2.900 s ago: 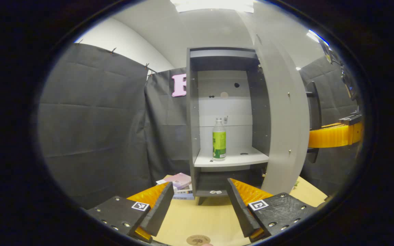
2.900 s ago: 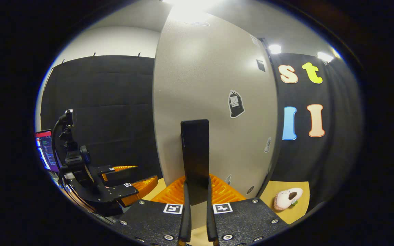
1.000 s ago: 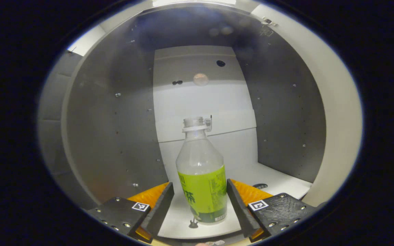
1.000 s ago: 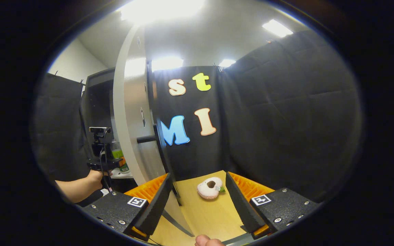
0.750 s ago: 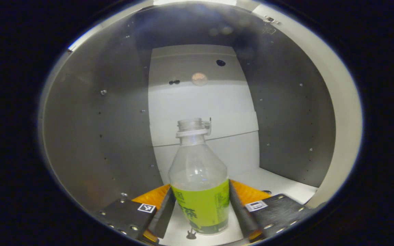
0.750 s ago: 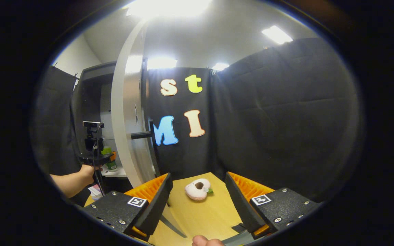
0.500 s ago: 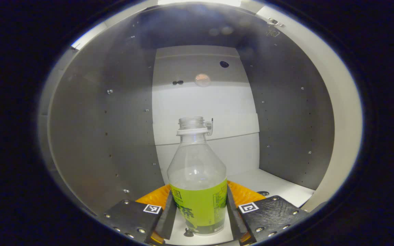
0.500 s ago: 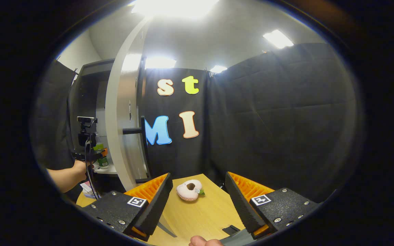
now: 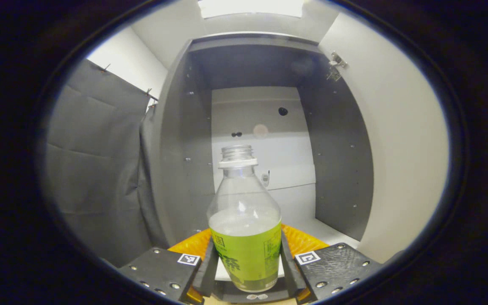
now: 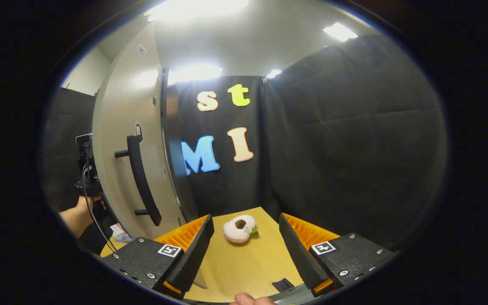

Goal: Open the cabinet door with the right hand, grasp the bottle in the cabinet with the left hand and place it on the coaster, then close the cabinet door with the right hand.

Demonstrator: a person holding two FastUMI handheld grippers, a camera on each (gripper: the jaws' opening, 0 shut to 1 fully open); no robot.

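A clear bottle [image 9: 245, 224] with a green label and no cap stands upright between the fingers of my left gripper [image 9: 246, 264], which is shut on its labelled body. It is held in front of the open grey cabinet [image 9: 265, 140], its base above the shelf's front edge. In the right gripper view my right gripper [image 10: 244, 250] is open and holds nothing, above the wooden table [image 10: 244, 267]. The open cabinet door [image 10: 129, 165] with its dark bar handle [image 10: 140, 178] stands to its left. A hand [image 10: 76, 216] holding the other gripper shows past the door's edge.
A pale doughnut-shaped plush toy [image 10: 239, 228] lies on the table ahead of my right gripper. The inner face of the open door [image 9: 400, 144] runs along the right of the left gripper view. Black cloth walls close in the booth.
My left gripper closed on the bottle and drew back out of the cabinet with it. My right gripper let go of the door handle earlier and now faces the door's outer side.
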